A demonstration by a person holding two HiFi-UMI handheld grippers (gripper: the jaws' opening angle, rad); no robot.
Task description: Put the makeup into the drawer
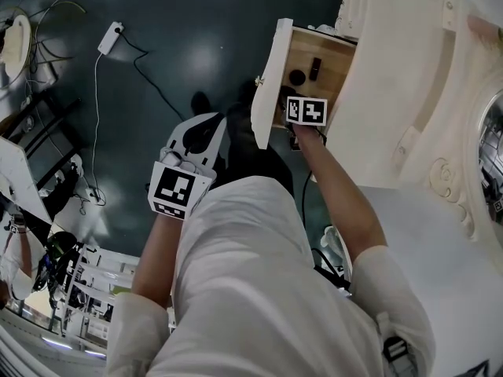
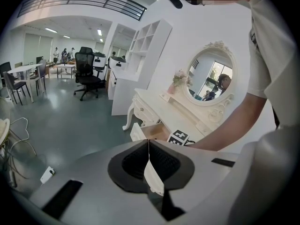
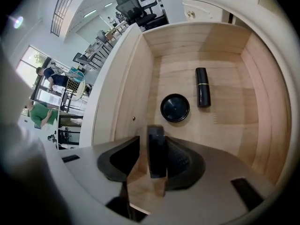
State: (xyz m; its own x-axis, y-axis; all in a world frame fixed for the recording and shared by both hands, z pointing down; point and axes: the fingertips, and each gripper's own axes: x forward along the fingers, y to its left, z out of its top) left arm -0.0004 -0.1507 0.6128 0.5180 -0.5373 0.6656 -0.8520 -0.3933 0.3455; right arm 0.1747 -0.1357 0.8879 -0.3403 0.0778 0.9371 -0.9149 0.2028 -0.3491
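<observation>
The wooden drawer [image 3: 140, 78] of the white dressing table stands pulled out. On its floor lie a round black compact [image 3: 175, 108] and a black lipstick tube [image 3: 202, 86], also seen as the compact [image 1: 296, 77] and the tube [image 1: 315, 67] in the head view. My right gripper [image 3: 149, 146] reaches down into the drawer with a flat black makeup item [image 3: 156, 149] on edge between its jaws. The item rests against the right pad, and a gap shows on its left side. My left gripper [image 2: 149, 158] hangs shut and empty over the floor, to the left of the drawer front [image 1: 267, 77].
The dressing table top [image 1: 409, 69] with its oval mirror [image 2: 211, 76] lies to the right of the drawer. A power strip [image 1: 110, 38] and cables trail on the dark floor. Office chairs [image 2: 86, 74] and white shelving [image 2: 145, 50] stand farther off.
</observation>
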